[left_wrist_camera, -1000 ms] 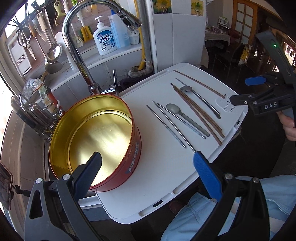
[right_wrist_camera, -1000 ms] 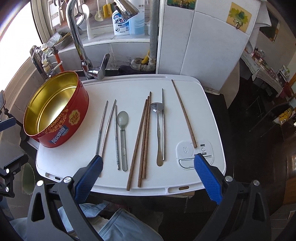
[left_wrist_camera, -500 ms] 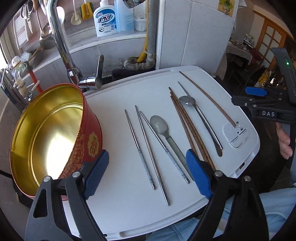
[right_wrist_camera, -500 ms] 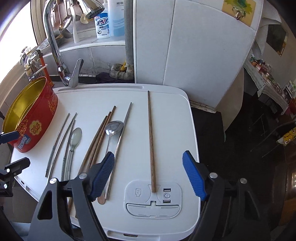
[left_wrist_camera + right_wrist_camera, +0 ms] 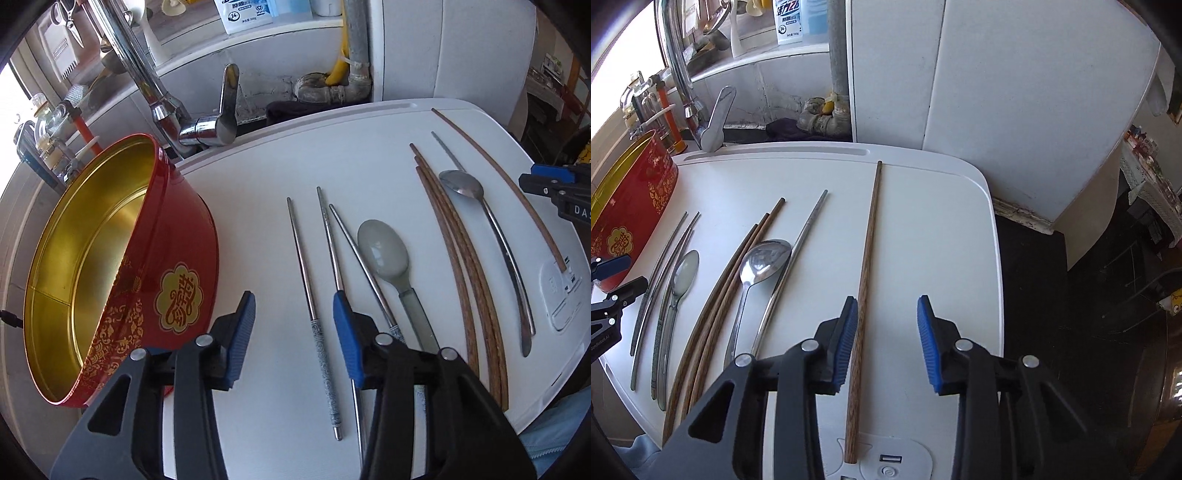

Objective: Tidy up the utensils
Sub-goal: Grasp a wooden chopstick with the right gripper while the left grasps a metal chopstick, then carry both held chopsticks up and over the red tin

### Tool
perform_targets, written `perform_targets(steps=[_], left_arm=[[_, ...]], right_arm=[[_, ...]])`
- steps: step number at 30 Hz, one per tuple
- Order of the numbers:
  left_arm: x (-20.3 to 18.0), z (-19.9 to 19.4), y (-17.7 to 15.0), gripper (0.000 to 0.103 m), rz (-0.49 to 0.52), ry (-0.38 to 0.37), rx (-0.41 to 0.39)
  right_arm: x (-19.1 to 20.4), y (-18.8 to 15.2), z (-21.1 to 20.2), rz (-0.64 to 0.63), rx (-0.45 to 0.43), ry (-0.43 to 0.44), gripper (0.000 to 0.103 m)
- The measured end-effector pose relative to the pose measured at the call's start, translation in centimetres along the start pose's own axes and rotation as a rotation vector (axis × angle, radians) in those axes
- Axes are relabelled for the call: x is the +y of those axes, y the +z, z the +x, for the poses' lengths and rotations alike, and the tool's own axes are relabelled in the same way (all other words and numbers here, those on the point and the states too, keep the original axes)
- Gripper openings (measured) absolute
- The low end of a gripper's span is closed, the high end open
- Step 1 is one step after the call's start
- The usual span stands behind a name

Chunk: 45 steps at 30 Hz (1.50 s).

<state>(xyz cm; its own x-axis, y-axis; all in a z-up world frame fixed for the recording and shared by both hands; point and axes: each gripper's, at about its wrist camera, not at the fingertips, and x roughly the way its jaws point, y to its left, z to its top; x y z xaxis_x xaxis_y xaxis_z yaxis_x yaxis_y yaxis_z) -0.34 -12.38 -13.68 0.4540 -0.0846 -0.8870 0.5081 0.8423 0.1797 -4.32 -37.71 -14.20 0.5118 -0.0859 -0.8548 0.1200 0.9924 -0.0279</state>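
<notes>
Only left wrist view, red tin's (image 5: 177,258) gold interior, right view, outer wall.

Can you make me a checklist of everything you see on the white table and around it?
Surface: white table, utensils laid in rows.
Job's things: metal chopsticks; grey spoon; three wooden chopsticks; steel spoon; single wooden chopstick lying apart; empty red tin.
Clutter: nothing seen on the table.
Grippers: left gripper closing, one metal chopstick between its jaws, pads not touching. Right gripper closing around the single wooden chopstick, not yet pressing.
Cables: nothing seen.
Surroundings: tap, soap bottle, pipe.
</notes>
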Motion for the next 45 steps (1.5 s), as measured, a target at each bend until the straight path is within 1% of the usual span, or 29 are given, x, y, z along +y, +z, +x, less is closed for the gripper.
perform_targets(steps=[5, 9, 10, 13, 14, 15, 16, 19, 23, 26, 29, 32, 35, 37, 39, 40, 42, 45], left_arm=[[0.3, 0.7, -0.1, 0.044, -0.007, -0.001, -0.006], [0.6, 1.4, -0.2, 0.044, -0.008, 0.002, 0.009], [0.6, 1.4, -0.2, 0.044, -0.011, -0.001, 0.001], [0.8, 1.5, -0.2, 0.043, -0.028, -0.017, -0.004], [1.0, 1.6, -0.3, 0.032, -0.044, -0.052, -0.002], [1.1, 1.5, -0.4, 0.008, -0.067, -0.107, 0.001], [1.1, 1.5, -0.5, 0.006, -0.089, -0.129, 0.003], [0.8, 1.4, -0.7, 0.005, -0.105, -0.115, -0.003], [0.8, 1.2, -0.6, 0.005, -0.133, -0.131, -0.005], [0.9, -0.9, -0.6, 0.005, -0.137, -0.119, -0.054], [1.1, -3.7, -0.5, 0.005, -0.144, -0.12, -0.109], [1.6, -6.0, -0.7, 0.005, -0.167, -0.104, -0.134], [3.1, -8.9, -0.9, 0.005, -0.209, -0.077, -0.178], [5.1, -11.2, -1.2, 0.005, -0.265, -0.061, -0.216], [7.6, -13.7, -1.9, 0.005, -0.326, -0.059, -0.252], [8.9, -14.7, -2.3, 0.005, -0.346, -0.06, -0.267], [11.6, -16.1, -3.0, 0.005, -0.378, -0.052, -0.295], [15.7, -16.8, -3.5, 0.005, -0.405, -0.063, -0.331]], right_arm=[[0.2, 0.3, 0.5, 0.0, -0.013, 0.058, 0.035], [0.5, 0.7, 1.6, 0.01, 0.004, 0.06, 0.034], [0.6, 0.7, 1.8, 0.012, 0.008, 0.063, 0.034], [0.9, 0.4, 1.8, -0.014, -0.018, 0.047, 0.033], [0.9, 0.1, 1.6, -0.017, -0.028, 0.047, 0.029], [0.7, -0.2, 1.5, -0.006, -0.04, 0.047, 0.015], [0.6, -0.5, 1.3, 0.006, -0.05, 0.043, 0.007], [0.5, -0.9, 1.0, 0.014, -0.054, 0.038, 0.007], [0.6, -0.7, 0.9, 0.021, -0.055, 0.025, 0.007], [0.1, -1.0, -0.8, 0.068, -0.085, 0.036, 0.007], [0.3, -1.3, -5.0, 0.079, -0.194, 0.096, 0.007], [1.6, -1.3, -8.4, 0.041, -0.273, 0.177, 0.007], [3.8, -0.9, -11.0, -0.007, -0.321, 0.303, 0.007], [5.6, -0.2, -12.3, -0.031, -0.342, 0.392, 0.007], [7.6, 0.9, -13.2, -0.054, -0.342, 0.462, 0.007], [8.8, 1.5, -13.6, -0.066, -0.342, 0.485, 0.007], [11.2, 2.6, -14.3, -0.082, -0.342, 0.503, 0.007], [14.9, 3.8, -15.1, -0.081, -0.369, 0.493, 0.007]])
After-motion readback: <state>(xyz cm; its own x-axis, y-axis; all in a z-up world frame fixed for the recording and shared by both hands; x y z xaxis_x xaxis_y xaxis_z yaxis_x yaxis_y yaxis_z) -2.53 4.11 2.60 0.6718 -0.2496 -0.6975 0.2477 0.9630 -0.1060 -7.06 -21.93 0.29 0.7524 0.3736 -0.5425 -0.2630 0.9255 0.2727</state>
